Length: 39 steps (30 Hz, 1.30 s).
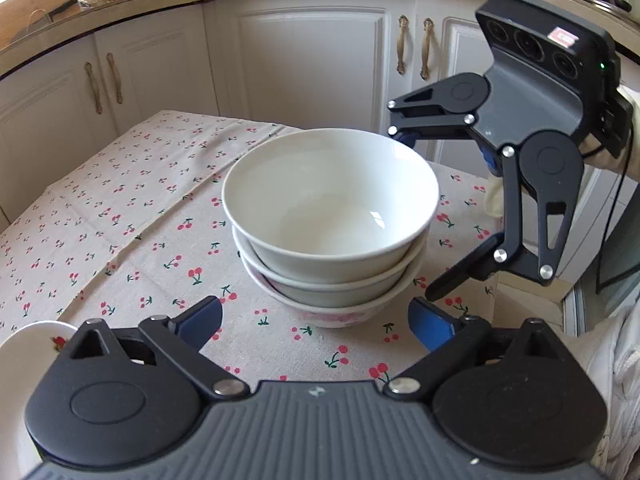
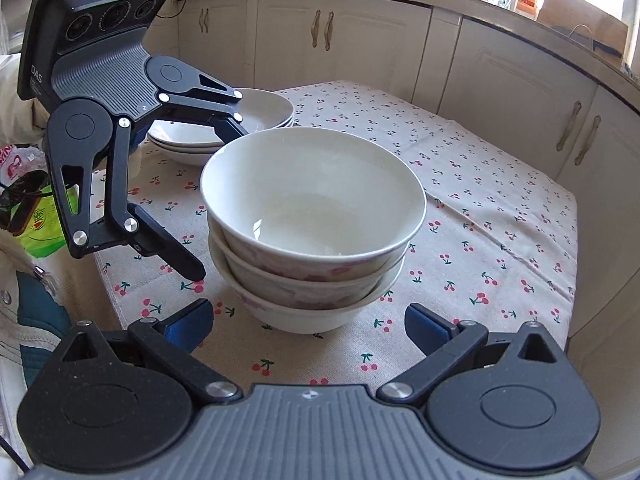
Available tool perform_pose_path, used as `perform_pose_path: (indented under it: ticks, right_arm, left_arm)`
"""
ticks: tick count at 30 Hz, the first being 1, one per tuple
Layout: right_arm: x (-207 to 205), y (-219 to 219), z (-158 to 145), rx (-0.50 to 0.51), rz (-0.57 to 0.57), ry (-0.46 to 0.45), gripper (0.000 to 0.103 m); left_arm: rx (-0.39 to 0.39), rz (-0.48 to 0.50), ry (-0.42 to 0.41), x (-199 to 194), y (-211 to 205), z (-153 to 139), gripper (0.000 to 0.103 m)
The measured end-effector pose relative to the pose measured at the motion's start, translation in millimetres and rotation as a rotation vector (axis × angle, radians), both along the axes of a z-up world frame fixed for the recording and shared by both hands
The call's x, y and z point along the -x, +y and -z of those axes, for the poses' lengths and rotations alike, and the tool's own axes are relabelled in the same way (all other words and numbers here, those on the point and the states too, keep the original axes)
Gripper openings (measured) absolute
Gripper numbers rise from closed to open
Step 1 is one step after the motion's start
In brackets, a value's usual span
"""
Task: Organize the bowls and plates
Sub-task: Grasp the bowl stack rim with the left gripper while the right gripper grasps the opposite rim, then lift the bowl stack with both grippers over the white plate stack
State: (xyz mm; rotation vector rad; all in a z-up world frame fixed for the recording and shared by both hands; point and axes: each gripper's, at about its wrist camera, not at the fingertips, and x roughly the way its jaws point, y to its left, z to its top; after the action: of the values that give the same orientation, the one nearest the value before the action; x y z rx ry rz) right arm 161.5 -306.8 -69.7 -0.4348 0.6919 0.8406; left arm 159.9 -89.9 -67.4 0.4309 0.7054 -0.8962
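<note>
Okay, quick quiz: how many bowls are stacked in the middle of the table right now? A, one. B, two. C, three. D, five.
C: the stack of bowls shows three rims nested one inside another on the tablecloth, with both grippers open and apart from it.

Three stacked bowls, three stacked plates, two claws.

Home kitchen: cream cabinets, cluttered countertop.
</note>
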Motion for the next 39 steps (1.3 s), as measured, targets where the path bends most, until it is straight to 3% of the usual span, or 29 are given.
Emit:
perform_pose_path:
  ticks: [5,16,39]
  right_arm:
    - [-12.7,2.8,-4.4,0.010,-0.061,0.023,0.103]
    - [-25.6,9.2,-7.3,0.044,-0.143,0.072,0.100]
    - [-32.6,13.4,-7.0,0.046,-0.156,0.102,0.094]
  left_arm:
    - [-0.036,0.078,0.034,-9.3,-7.7,5.0,0.088]
    - [-0.042,0.157,0.111,-28.0,-7.8,5.8,0.083]
    - [-0.052,0.237,0.176,-46.3,-12.9,3.8,0.079]
